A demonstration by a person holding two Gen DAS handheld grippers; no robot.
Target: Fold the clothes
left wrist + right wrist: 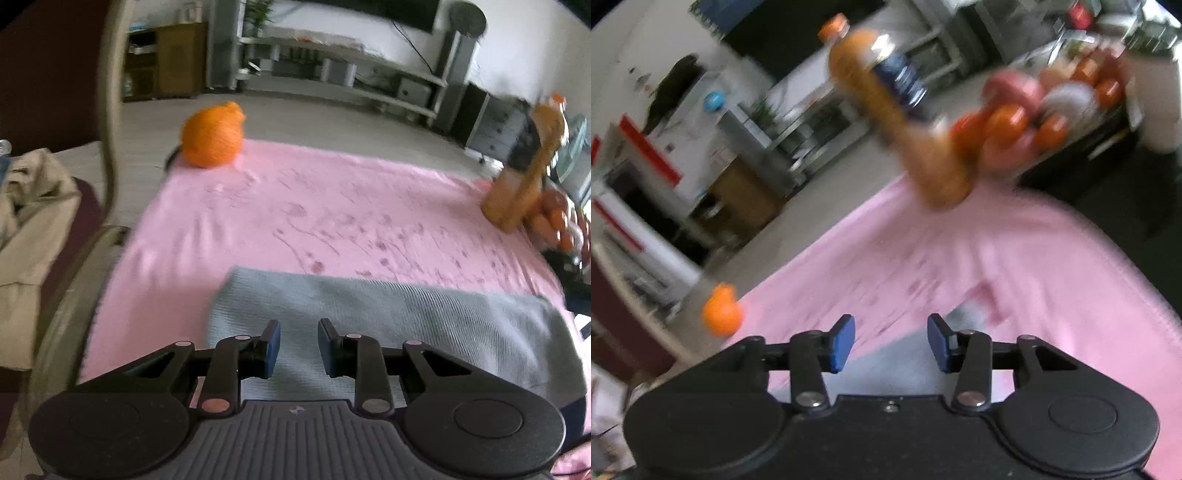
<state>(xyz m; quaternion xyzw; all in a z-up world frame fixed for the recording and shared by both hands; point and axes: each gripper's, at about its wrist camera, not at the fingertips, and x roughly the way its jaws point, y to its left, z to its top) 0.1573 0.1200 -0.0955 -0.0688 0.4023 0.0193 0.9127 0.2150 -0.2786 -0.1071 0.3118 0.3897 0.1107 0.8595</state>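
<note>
A folded grey-blue knit garment (388, 317) lies flat on the pink floral cloth (295, 214) that covers the table, near the front edge. My left gripper (299, 347) hovers over the garment's near left part, jaws open and empty. In the right wrist view the garment (897, 362) shows only as a grey patch under my right gripper (891, 341), which is open and empty above it. The right wrist view is blurred by motion.
An orange net-wrapped ball (214, 134) sits at the cloth's far left corner; it also shows in the right wrist view (722, 312). An orange drink bottle (528, 166) and a bag of fruit (1027, 118) stand at the far right. A chair with beige clothing (33, 229) is to the left.
</note>
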